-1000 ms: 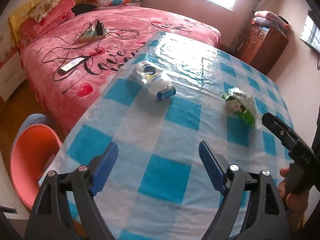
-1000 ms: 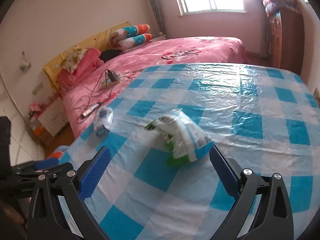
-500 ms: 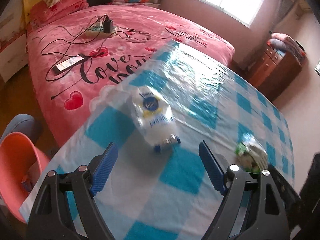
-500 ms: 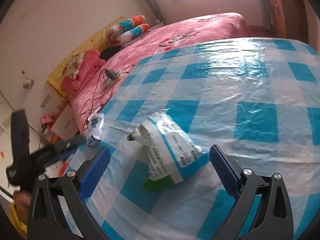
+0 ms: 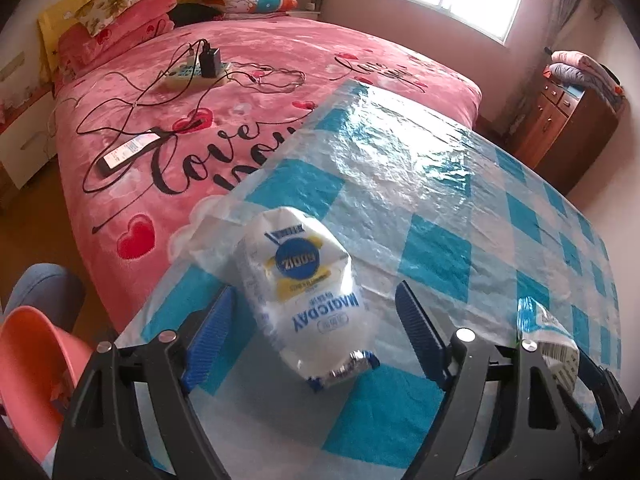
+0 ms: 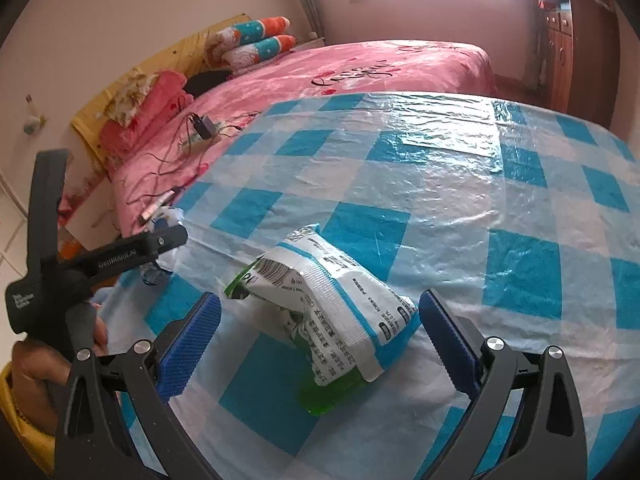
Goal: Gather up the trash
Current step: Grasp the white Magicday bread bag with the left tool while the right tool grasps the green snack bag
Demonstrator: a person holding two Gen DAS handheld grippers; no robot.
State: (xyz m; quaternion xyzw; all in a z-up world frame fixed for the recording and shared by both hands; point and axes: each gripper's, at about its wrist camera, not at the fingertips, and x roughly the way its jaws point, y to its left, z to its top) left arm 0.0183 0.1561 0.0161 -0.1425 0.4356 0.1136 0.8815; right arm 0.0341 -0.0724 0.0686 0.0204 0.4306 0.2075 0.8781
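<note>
Closer now than a second ago: left hand-held gripper (image 5: 310, 334) astride the white pouch (image 5: 298, 292) near the desk's (image 5: 440, 184) left edge, jaws closing but pads not yet touching. Right hand-held gripper (image 6: 320, 338) likewise drawn in, wide open around the green-and-white packet (image 6: 340, 312) toward the near edge, gripping nothing. Both pickups probably imminent. Count: two pieces of trash, two grippers, one desk.

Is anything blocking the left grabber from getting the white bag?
Nothing visible is. The white bag already lies between the left gripper's blue pads on the checked tablecloth. The jaws are closing, but the pads do not press it yet.
</note>
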